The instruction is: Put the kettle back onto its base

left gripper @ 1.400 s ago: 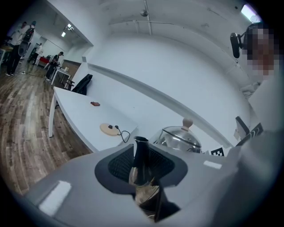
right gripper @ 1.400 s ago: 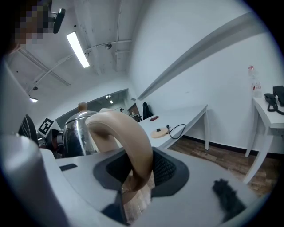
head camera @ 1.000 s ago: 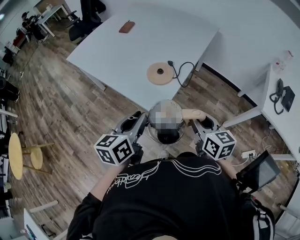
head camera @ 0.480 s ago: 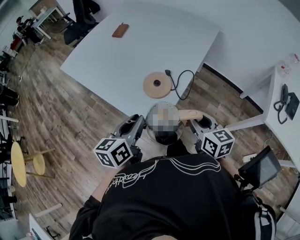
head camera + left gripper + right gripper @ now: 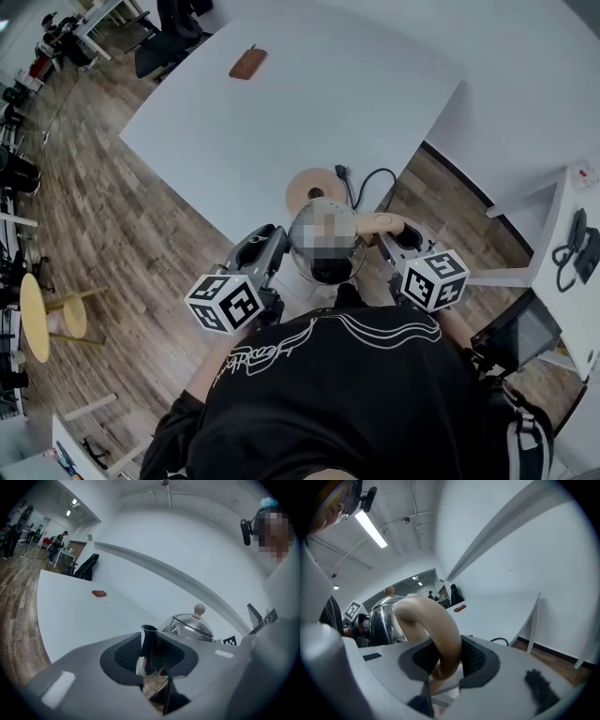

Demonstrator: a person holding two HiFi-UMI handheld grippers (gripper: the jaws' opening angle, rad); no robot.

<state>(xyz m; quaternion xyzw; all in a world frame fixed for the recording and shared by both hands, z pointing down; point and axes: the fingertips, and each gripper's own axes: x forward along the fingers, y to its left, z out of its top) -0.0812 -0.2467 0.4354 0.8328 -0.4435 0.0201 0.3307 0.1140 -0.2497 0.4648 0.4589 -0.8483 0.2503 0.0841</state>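
A shiny steel kettle (image 5: 330,272) with a tan handle (image 5: 380,223) hangs in the air between both grippers, just short of the table edge. My left gripper (image 5: 283,251) is shut on the kettle's black spout (image 5: 149,641), seen between its pads in the left gripper view, with the lid knob (image 5: 199,608) behind. My right gripper (image 5: 390,236) is shut on the tan handle (image 5: 437,627). The round tan base (image 5: 312,187) lies on the white table (image 5: 281,112) just beyond the kettle, its black cord (image 5: 373,180) running off the edge.
A brown case (image 5: 247,64) lies at the table's far end, with an office chair (image 5: 165,49) beyond. A white desk with a phone (image 5: 574,242) stands at the right. A round wooden stool (image 5: 32,317) is on the plank floor at the left.
Both grippers have carried the kettle toward the table. The base, well ahead of the kettle a second ago, now lies right beyond it.
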